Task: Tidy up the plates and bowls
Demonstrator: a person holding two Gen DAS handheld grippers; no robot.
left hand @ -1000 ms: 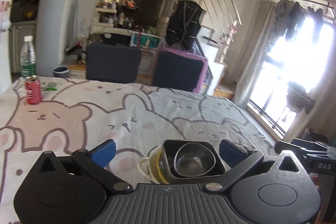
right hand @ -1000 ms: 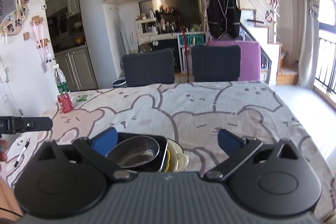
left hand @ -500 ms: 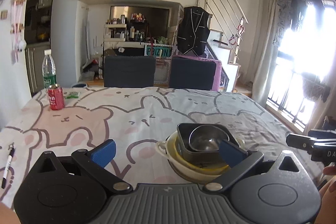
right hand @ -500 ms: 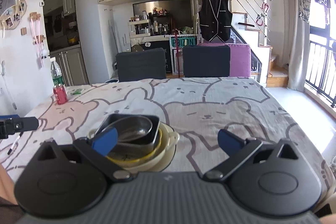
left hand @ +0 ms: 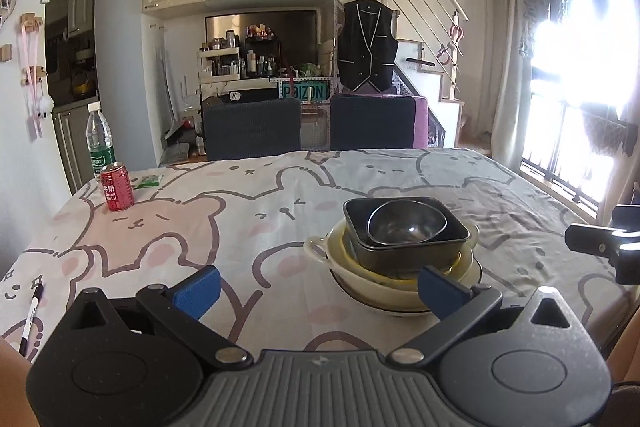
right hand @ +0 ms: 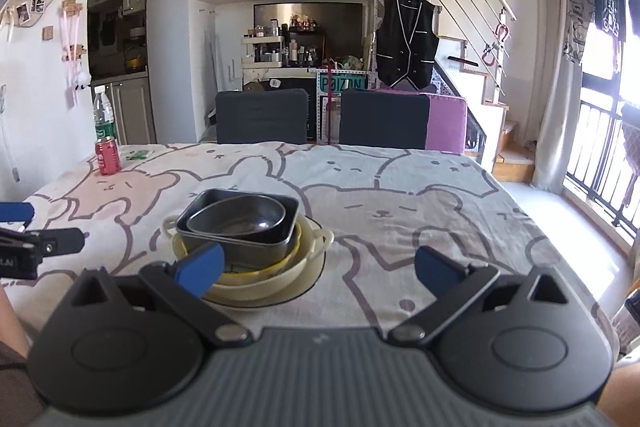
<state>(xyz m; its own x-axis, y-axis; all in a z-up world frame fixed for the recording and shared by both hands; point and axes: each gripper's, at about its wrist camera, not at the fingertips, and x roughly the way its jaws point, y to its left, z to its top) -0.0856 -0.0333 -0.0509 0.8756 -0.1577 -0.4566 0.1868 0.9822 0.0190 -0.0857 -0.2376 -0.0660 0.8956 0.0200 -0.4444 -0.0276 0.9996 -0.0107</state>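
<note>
One stack of dishes stands on the bear-print tablecloth: a cream two-handled bowl [left hand: 362,277] at the bottom, a yellow bowl inside it, a dark square dish [left hand: 412,249], and a round steel bowl [left hand: 404,225] on top. The right wrist view shows the same cream bowl [right hand: 280,273], square dish [right hand: 256,247] and steel bowl [right hand: 240,221]. My left gripper [left hand: 318,291] is open, just in front of the stack and slightly left of it. My right gripper [right hand: 318,267] is open too, in front and to the right. Neither holds anything.
A red can [left hand: 116,187] and a water bottle [left hand: 100,143] stand at the table's far left corner beside a small green packet [left hand: 148,181]. A pen [left hand: 30,319] lies near the front left edge. Two dark chairs [left hand: 252,129] stand behind the table.
Both grippers have pulled back and risen from the stack, so the whole stack and more of the table now show. Both stayed open.
</note>
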